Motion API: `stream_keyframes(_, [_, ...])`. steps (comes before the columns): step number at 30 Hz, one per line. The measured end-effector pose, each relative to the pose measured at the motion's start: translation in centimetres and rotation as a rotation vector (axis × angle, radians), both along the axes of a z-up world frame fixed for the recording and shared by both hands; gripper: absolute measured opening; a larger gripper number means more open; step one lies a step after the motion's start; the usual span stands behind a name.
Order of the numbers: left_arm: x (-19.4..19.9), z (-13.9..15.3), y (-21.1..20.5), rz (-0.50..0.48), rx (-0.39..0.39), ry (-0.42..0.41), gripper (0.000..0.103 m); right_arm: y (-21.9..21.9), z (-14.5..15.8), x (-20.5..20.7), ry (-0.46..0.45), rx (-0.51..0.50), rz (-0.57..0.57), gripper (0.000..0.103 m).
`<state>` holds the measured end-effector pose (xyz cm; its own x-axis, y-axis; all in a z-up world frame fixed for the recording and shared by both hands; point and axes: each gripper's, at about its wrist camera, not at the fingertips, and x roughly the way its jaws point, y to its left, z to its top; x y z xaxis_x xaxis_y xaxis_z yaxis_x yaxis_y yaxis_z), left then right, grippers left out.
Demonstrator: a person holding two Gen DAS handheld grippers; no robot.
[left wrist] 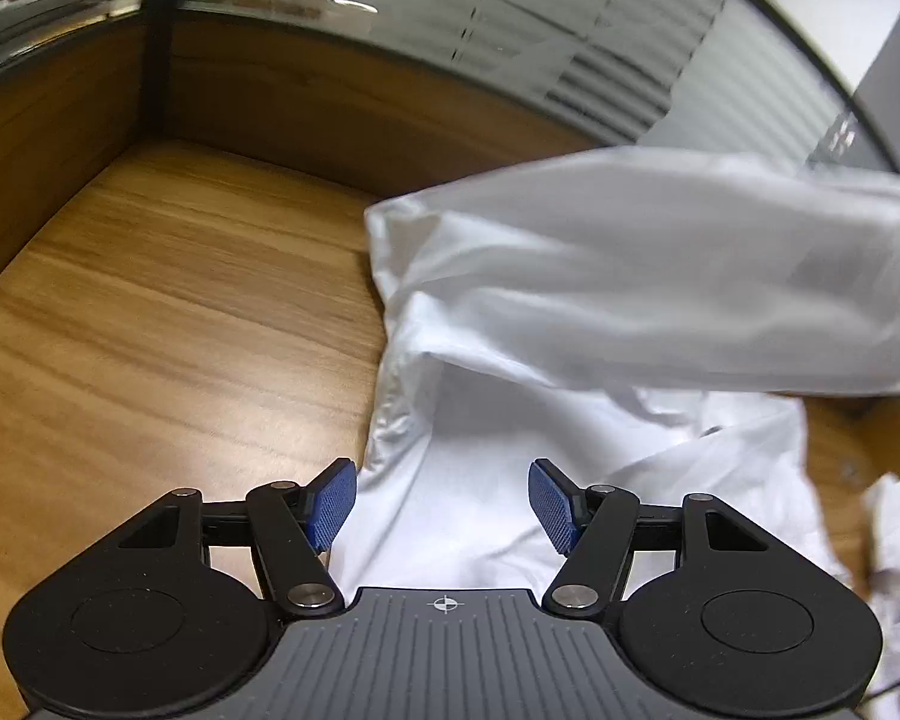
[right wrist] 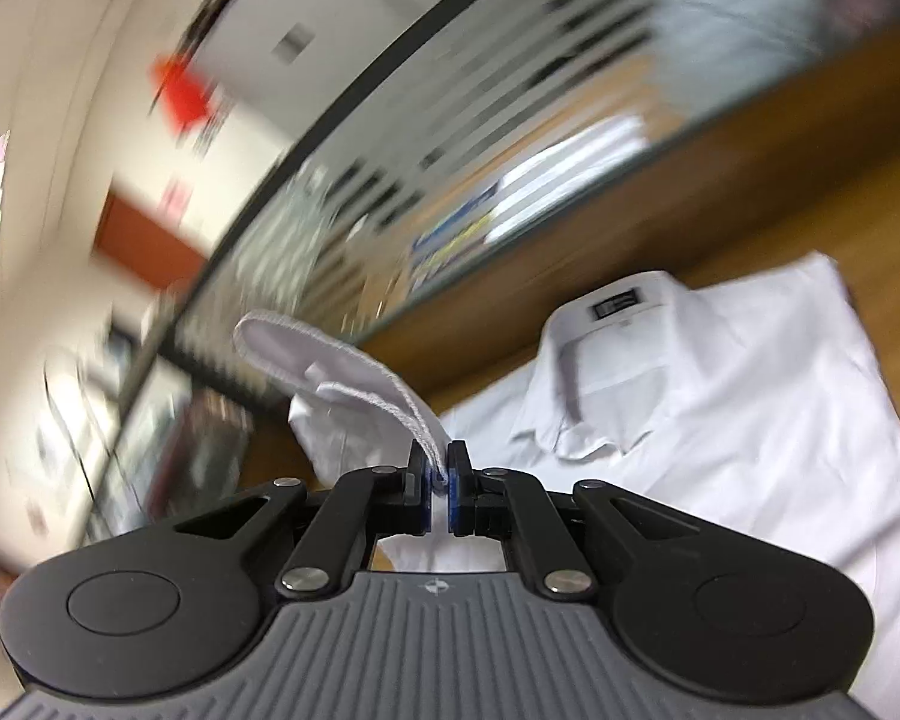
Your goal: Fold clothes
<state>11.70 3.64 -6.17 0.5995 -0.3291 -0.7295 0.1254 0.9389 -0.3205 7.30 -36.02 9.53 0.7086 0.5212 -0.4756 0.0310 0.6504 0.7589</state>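
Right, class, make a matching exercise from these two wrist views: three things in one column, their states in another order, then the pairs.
1. left gripper
2. right gripper
3. shirt collar

A. lying flat, label showing
B. jaws apart, nothing between the pads
C. clamped on a white cuff

Pairs: 1-B, 2-C, 3-A

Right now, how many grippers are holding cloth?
1. The right gripper is shut on a sleeve cuff of the white shirt. The left gripper is open above the shirt, holding nothing.

An office: wooden desk (left wrist: 168,312) bounded by frosted-striped glass partition (left wrist: 570,30).
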Motion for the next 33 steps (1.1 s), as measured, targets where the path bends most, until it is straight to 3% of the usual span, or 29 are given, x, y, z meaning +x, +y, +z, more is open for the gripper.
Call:
stream_keyframes(6, [3.0, -2.2, -3.0, -0.035, 0.137, -0.016, 0.066, -4.9, -1.8, -2.8, 0.080, 0.076, -0.210, 0.005])
stream_keyframes(9, [3.6, -2.8, -3.8, -0.044, 0.216, -0.019, 0.037, -6.3, -3.3, -3.9, 0.132, 0.099, -0.276, 0.005])
stream_keyframes(13, [3.5, -2.7, -3.4, -0.039, 0.281, -0.054, 0.032, -7.5, -5.6, -5.7, 0.178, 0.138, -0.343, 0.005])
stream_keyframes(15, [3.9, -2.6, -2.3, -0.034, 0.262, -0.046, 0.032, -7.6, -6.5, -6.7, 0.194, 0.124, -0.368, 0.005])
stream_keyframes(18, [4.5, -2.5, -0.7, -0.040, 0.230, -0.030, 0.035, -7.1, -8.2, -8.4, 0.247, 0.078, -0.358, 0.005])
stream_keyframes(24, [3.6, -2.0, 1.1, -0.150, 0.255, -0.027, 0.039, -5.4, -12.4, -11.5, 0.368, -0.061, -0.311, 0.005])
stream_keyframes(29, [2.1, -1.7, 2.6, -0.200, 0.283, -0.007, 0.037, -3.4, -14.8, -12.9, 0.430, -0.197, -0.239, 0.007])
stream_keyframes(33, [1.8, -1.7, 3.8, -0.187, 0.267, 0.017, 0.035, -2.0, -15.7, -13.3, 0.479, -0.285, -0.148, 0.026])
